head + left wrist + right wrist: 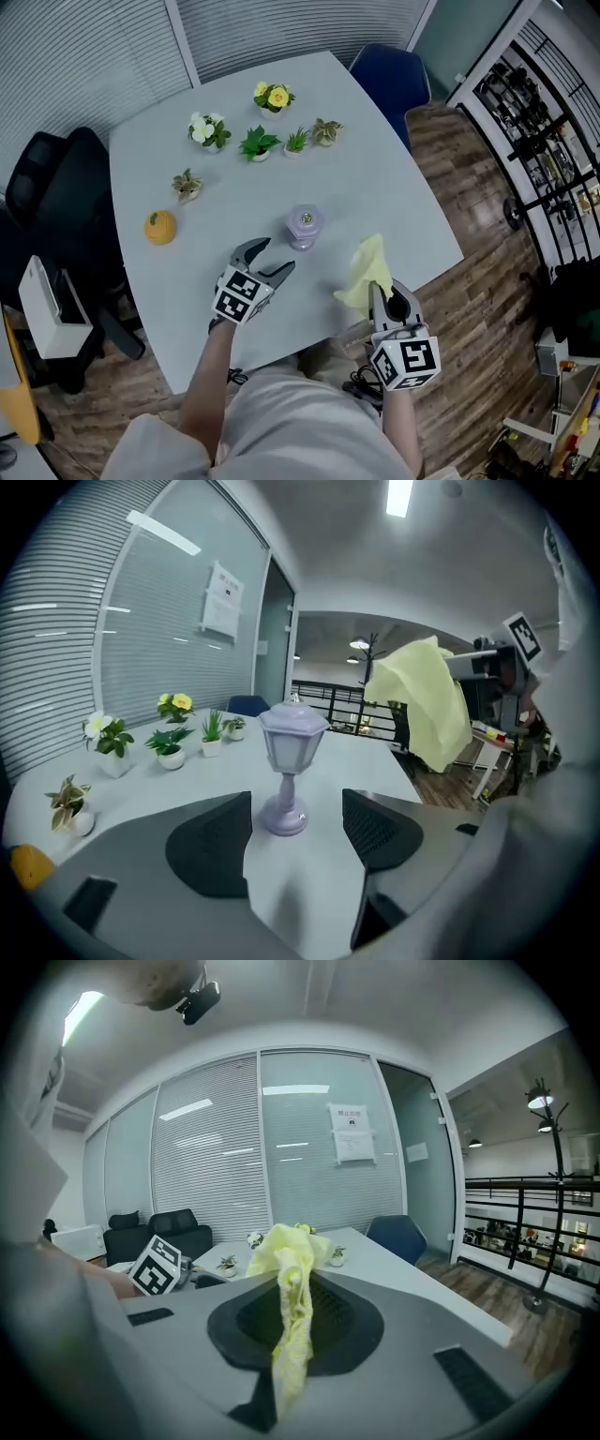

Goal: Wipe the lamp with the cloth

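Observation:
A small lilac lantern-shaped lamp (305, 227) (289, 772) stands upright on the grey table (375, 159). My left gripper (270, 263) (296, 832) is open, its jaws spread just short of the lamp's base, on the near side. My right gripper (379, 294) (291, 1321) is shut on a pale yellow cloth (367, 274) (292, 1307), held up to the right of the lamp, apart from it. The cloth (424, 703) hangs loosely from the jaws.
Several small potted plants (260, 143) stand in a group at the far part of the table. An orange round object (159, 228) lies at the left. Black chairs (56, 187) stand left of the table, a blue chair (392, 80) at its far corner.

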The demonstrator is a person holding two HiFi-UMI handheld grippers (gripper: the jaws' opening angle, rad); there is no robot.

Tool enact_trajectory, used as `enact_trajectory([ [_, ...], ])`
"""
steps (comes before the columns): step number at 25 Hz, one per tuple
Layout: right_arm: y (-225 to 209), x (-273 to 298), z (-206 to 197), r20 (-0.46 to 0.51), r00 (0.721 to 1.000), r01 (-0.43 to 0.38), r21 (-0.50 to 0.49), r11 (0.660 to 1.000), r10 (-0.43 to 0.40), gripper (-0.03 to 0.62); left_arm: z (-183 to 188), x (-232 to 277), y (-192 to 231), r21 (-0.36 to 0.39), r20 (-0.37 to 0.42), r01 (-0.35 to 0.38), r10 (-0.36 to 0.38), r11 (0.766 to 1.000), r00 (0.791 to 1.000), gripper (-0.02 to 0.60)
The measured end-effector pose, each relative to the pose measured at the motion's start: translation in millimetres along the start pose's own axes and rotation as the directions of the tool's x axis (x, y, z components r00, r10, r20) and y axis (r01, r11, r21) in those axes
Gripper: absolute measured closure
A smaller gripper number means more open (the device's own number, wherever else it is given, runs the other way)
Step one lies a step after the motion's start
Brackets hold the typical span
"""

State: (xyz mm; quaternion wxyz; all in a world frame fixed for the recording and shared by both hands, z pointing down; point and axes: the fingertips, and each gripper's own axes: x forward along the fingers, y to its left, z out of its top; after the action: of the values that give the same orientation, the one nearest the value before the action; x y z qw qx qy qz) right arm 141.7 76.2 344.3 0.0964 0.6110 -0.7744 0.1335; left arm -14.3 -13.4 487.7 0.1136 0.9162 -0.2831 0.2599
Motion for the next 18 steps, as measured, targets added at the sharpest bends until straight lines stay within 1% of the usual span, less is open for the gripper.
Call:
enact_trajectory([
  [4, 2.8, 21.5, 8.5, 0.005, 0.999, -0.049, -0.014, 0.999, 0.049, 0.568, -10.9, 27.0, 7.9, 0.058, -0.046, 0.001, 0.002, 0.998, 0.999, 0.290],
  [7, 2.7, 42.8, 10.0, 0.000, 0.997, -0.078, -0.008, 0.997, 0.078, 0.568, -16.1, 46.9, 16.8, 0.072, -0.067, 0.012, -0.007, 0.997, 0.998, 0.290],
  [9, 4.6, 56.4, 9.0, -0.007, 0.994, -0.107, -0.011, 0.994, 0.106, 0.568, -20.2, 58.9, 19.3, 0.084, -0.077, 0.036, -0.030, 0.996, 0.997, 0.290],
  [12, 5.2, 74.6, 9.7, -0.017, 0.988, -0.153, -0.013, 0.988, 0.152, 0.568, -20.1, 74.7, 15.9, 0.109, -0.071, 0.079, -0.072, 0.991, 0.995, 0.290],
  [16, 1.6, 100.2, 5.4, -0.045, 0.985, -0.169, -0.002, 0.986, 0.169, 0.568, -20.8, 91.8, 10.4, 0.141, -0.079, 0.142, -0.131, 0.980, 0.988, 0.285],
  [18, 3.5, 108.5, 2.7, -0.056, 0.981, -0.186, -0.005, 0.983, 0.185, 0.568, -23.3, 95.2, 6.5, 0.165, -0.080, 0.159, -0.147, 0.973, 0.986, 0.281],
])
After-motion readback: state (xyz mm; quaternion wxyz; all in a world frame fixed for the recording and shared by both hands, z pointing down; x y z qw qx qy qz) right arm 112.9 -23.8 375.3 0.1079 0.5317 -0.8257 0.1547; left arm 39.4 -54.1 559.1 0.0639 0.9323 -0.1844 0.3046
